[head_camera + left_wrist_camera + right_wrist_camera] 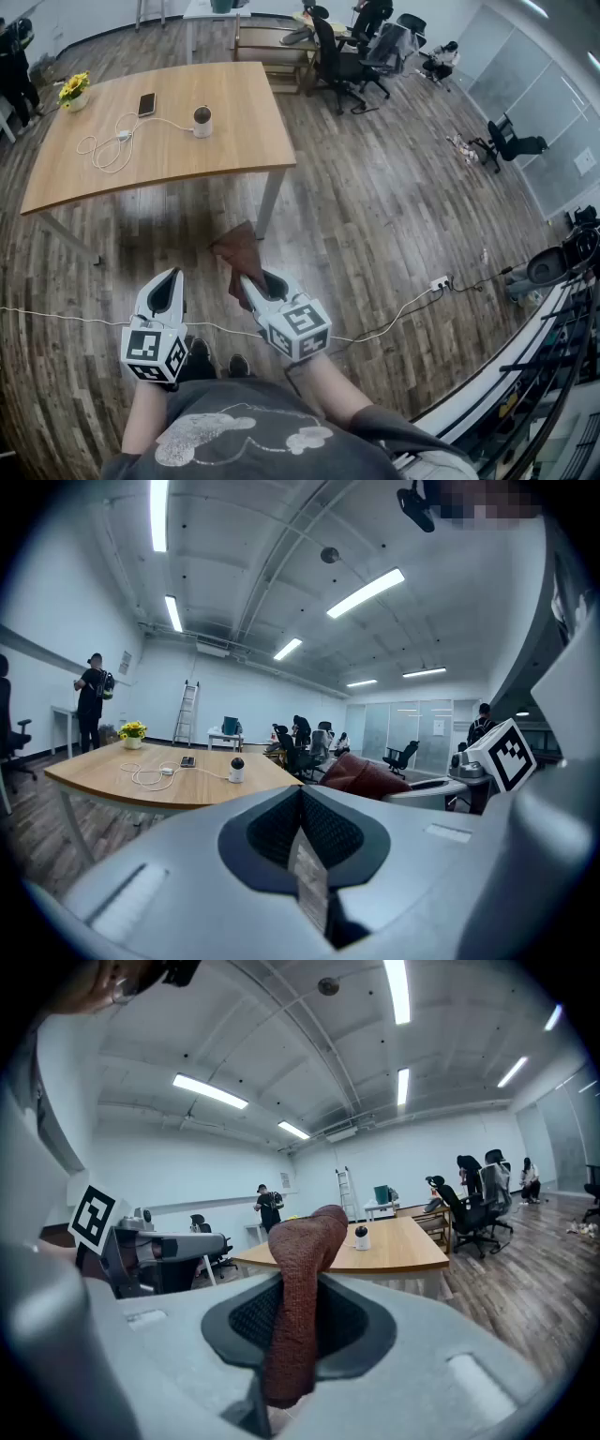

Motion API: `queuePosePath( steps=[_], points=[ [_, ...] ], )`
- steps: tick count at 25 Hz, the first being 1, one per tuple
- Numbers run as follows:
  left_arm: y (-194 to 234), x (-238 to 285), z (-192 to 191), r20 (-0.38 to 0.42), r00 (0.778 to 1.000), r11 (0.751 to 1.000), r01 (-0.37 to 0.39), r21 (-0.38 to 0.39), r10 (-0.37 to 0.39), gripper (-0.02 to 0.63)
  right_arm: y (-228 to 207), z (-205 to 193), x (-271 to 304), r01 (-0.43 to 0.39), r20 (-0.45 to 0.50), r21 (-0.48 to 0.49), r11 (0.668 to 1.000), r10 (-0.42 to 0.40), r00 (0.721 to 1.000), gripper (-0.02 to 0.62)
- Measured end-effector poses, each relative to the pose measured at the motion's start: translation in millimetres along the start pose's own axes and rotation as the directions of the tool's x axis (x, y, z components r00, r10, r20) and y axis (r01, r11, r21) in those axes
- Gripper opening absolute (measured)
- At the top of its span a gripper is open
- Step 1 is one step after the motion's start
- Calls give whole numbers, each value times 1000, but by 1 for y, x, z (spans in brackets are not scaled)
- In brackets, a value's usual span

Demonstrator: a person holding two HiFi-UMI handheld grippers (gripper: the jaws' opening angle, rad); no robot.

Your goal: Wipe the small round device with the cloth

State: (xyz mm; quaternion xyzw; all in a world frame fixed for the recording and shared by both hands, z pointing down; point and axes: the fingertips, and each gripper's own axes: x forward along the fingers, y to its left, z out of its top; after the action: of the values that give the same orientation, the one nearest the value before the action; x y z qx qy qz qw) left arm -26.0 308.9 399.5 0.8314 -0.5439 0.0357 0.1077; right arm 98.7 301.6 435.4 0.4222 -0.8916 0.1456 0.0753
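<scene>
Well back from the table (234, 141), cloth (300, 1288) clamped in the right gripper (295, 1354).

Pinches the reddish-brown cloth partway along between jaws closed onto it, free end flopping up and forward: soft, limp, light, probably rough enough not to slip out. Carries the left gripper (305, 864) with jaws pressed together on nothing. Spots the small round device (202, 120) upright near the middle of the table top, at one end of a white cable (112, 150), near a phone (146, 103). Looks light, smooth and likely to slide or tip under a wipe. Best steadied low on its pale base with the empty gripper and rubbed gently, sparing the dark rounded top, seemingly the delicate part.
</scene>
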Motion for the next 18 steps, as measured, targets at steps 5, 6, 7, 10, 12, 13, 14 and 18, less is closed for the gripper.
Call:
queuePosePath(
  steps=[5, 6, 7, 10, 12, 13, 14, 18],
  points=[
    [9, 1, -7, -23, 999, 999, -36, -23, 35, 18, 3, 0, -2, 0, 0, -8, 1000, 0, 1000, 71],
    [10, 2, -7, -24, 999, 999, -39, -25, 39, 18, 2, 0, -3, 4, 0, -10, 1000, -4, 1000, 72],
    [11, 2, -7, -23, 999, 999, -40, -27, 40, 18, 0, 1, -3, 8, 1, -9, 1000, -8, 1000, 71],
    [9, 2, -7, -15, 999, 999, -37, -28, 36, 18, -3, 0, -6, 17, 2, -6, 1000, -17, 1000, 72],
    [5, 1, -8, -16, 999, 999, -34, -29, 34, 18, -5, -2, -8, 19, -2, -2, 1000, -19, 1000, 71],
    [4, 1, -9, -18, 999, 999, -33, -29, 33, 18, -5, -3, -8, 19, -4, 1, 1000, -19, 1000, 71],
    [4, 1, -9, -19, 999, 999, -34, -31, 33, 18, -5, -4, -7, 18, -6, 1, 1000, -18, 1000, 71],
    [4, -2, -9, -14, 999, 998, -40, -58, 39, 18, -4, -1, -10, 3, 30, 5, 1000, -3, 1000, 72]
  ],
)
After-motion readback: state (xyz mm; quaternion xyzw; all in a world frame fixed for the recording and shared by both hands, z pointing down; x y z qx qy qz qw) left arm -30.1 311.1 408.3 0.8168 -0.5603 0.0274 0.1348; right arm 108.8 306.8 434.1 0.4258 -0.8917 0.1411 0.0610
